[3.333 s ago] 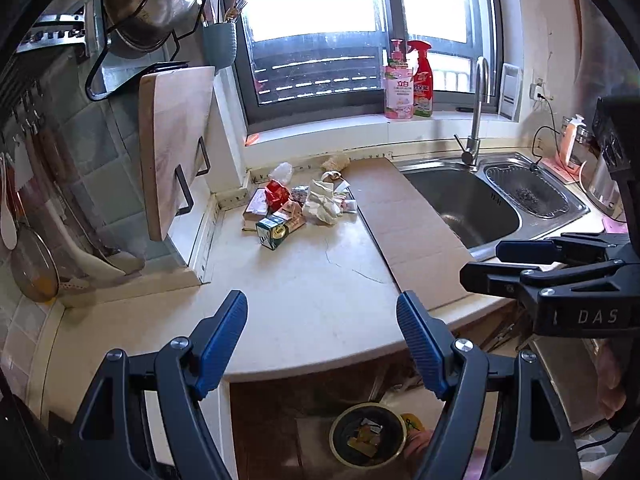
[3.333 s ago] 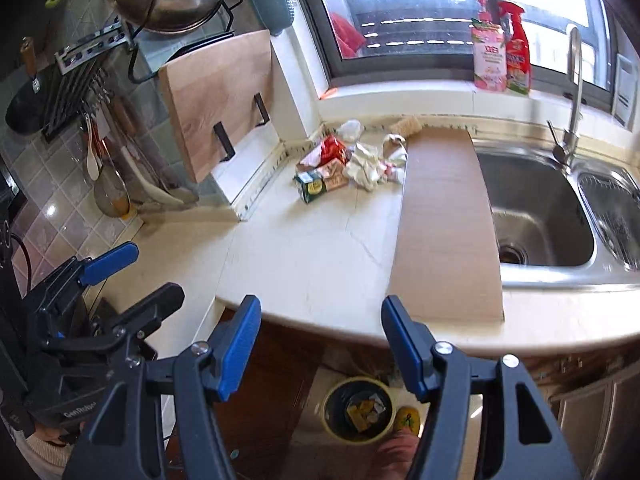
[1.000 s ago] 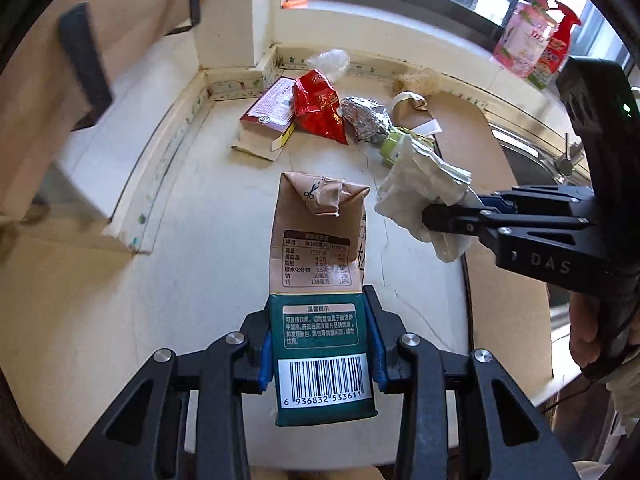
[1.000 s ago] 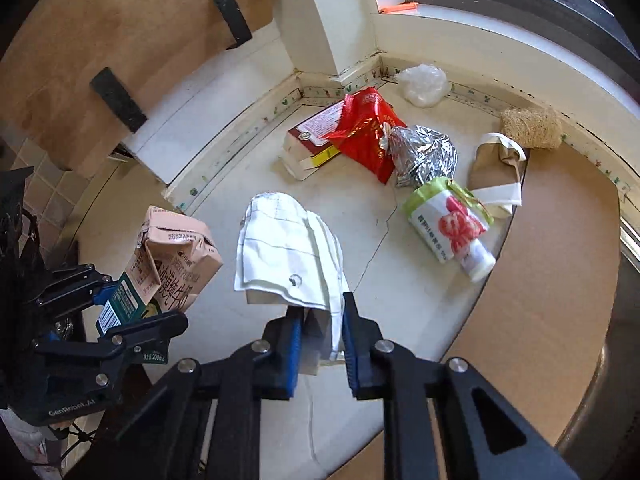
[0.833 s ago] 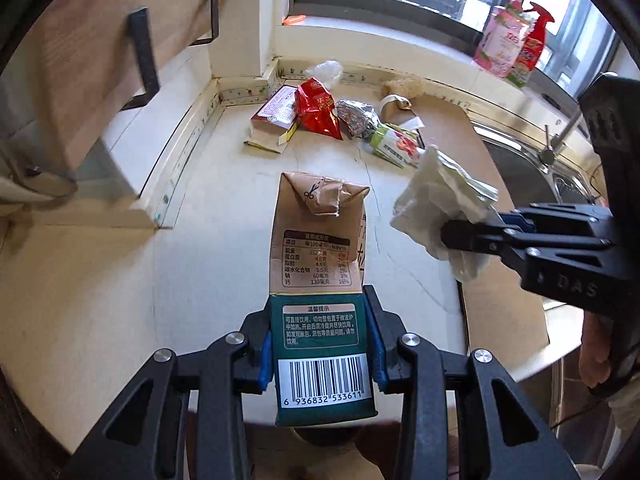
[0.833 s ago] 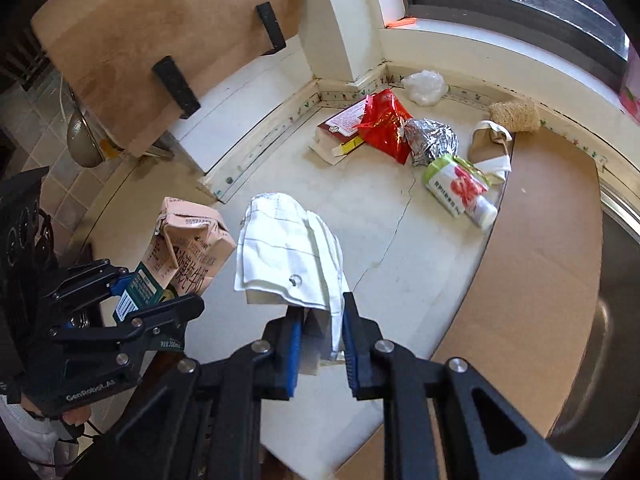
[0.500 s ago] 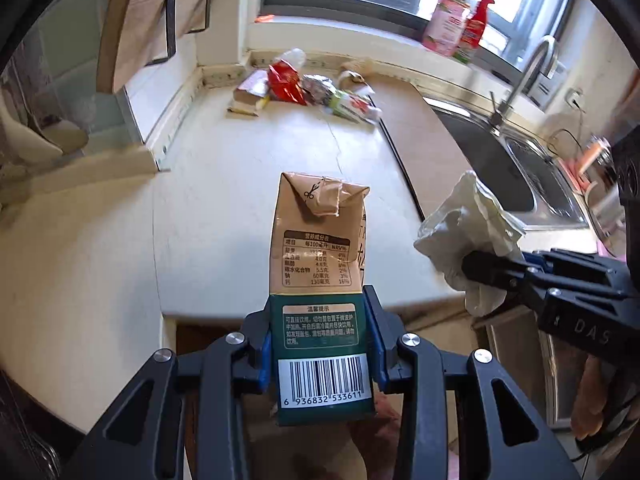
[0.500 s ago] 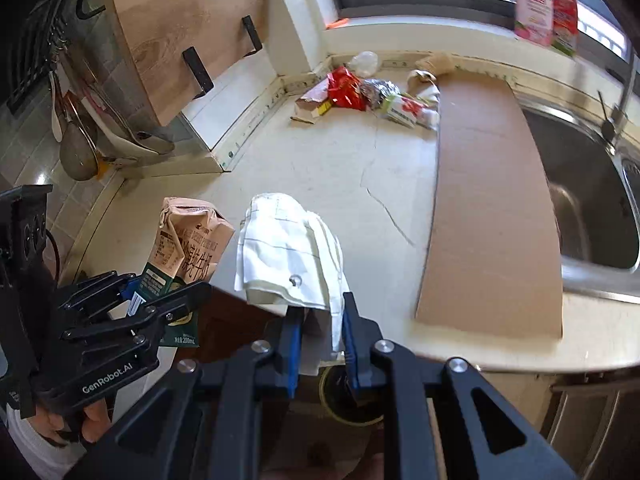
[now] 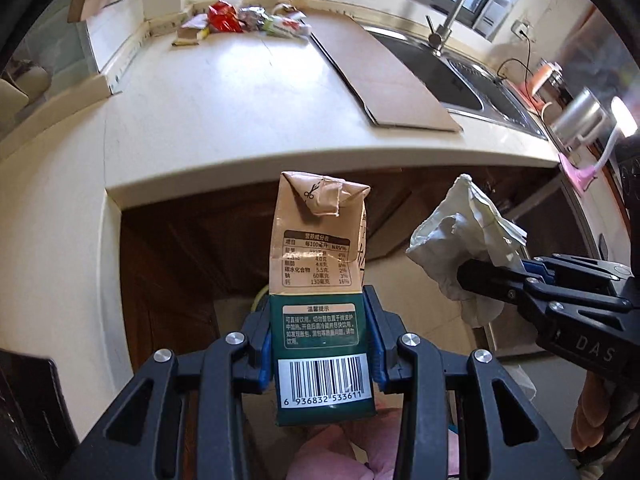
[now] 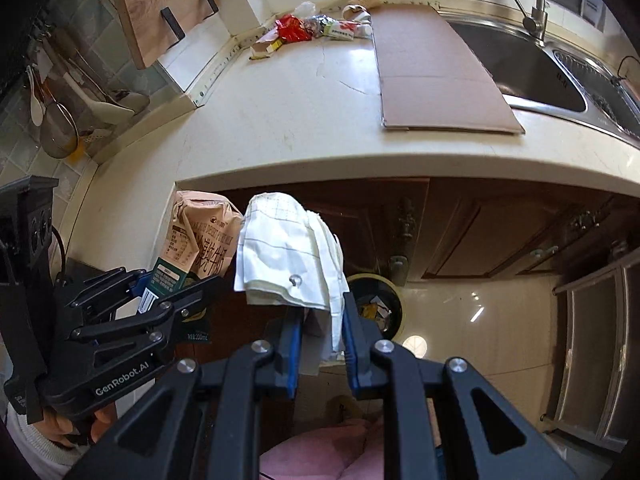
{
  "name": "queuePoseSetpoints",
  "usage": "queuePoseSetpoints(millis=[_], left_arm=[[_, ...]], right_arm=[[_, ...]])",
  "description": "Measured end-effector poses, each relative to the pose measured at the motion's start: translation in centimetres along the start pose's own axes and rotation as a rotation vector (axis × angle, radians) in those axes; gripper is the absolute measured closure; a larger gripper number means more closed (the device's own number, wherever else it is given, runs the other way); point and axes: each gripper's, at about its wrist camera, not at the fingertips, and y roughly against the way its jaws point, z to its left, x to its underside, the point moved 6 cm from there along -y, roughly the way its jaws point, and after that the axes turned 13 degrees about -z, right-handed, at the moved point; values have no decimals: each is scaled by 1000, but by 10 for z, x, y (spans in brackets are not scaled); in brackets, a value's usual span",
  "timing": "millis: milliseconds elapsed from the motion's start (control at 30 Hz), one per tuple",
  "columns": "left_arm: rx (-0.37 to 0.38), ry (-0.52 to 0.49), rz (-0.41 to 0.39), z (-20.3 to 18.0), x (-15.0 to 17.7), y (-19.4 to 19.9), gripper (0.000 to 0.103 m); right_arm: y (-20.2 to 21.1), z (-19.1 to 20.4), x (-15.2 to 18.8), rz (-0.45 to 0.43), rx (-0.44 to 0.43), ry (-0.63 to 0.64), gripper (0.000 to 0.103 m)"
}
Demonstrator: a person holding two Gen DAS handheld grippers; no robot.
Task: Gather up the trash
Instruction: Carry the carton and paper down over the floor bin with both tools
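- Between the left tongs (image 9: 320, 344): carton (image 9: 320, 300), clamped at its green base by the blue pads, folded top pointing away; held low so the body stands clear for a drop.
- Between the right tongs (image 10: 318, 340): wad of paper (image 10: 290, 256), pinched at its lower edge, the rest flopping over the tips.
- Below and just ahead of the right tongs: bin (image 10: 378, 304) on the floor, yellow rim, scraps already inside; probably the target, which would explain why both loads hang past the surface (image 10: 280, 120) edge and point steeply down.
- Far beyond both tongs, at the back of the surface by the window: remaining trash (image 9: 244, 20), red wrapper, foil, small box and bottle, untouched and still to be fetched.
- Beside that pile, nearer the sink (image 10: 520, 68): cardboard sheet (image 10: 432, 72) lying flat on the surface.
- Seen from the left wrist only: carton's barcode and nutrition panel, plus the right tongs (image 9: 480, 280) side-on, their black tips buried in the paper (image 9: 464, 248); bin hidden behind the carton, at most a yellowish sliver beside it.
- Seen from the right wrist only: bin itself, half covered by the paper, plus the left tongs (image 10: 176, 284) and the carton (image 10: 200, 232) off to one side, close to the paper but whether touching cannot be told.
- Judged: drop over the bin comes next; floppy paper may catch on the pads when let go.
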Motion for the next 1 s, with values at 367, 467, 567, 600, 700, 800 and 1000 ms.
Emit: queuePoseSetpoints(millis=[367,467,567,600,700,800,1000], left_arm=[[-9,11,70,-13,55,-37,68],[-17,30,89,-15,69,-52,68],[-27,50,108,-22,86,-69,68],[-30,58,114,-23,91,-76,68],[-47,80,136,-25,103,-100,68],[-58,106,144,-24,115,-124,68],[-85,150,172,-14,140,-171,68]], right_arm=[[-22,-26,58,54,13,-46,85],[-34,-34,73,78,2,-56,85],[-48,-41,85,97,-7,-49,85],[-53,-44,88,103,-11,-47,85],[-72,-55,101,133,-16,-40,85],[-91,-65,113,156,-18,-34,85],[-133,-83,133,198,-20,-39,85]])
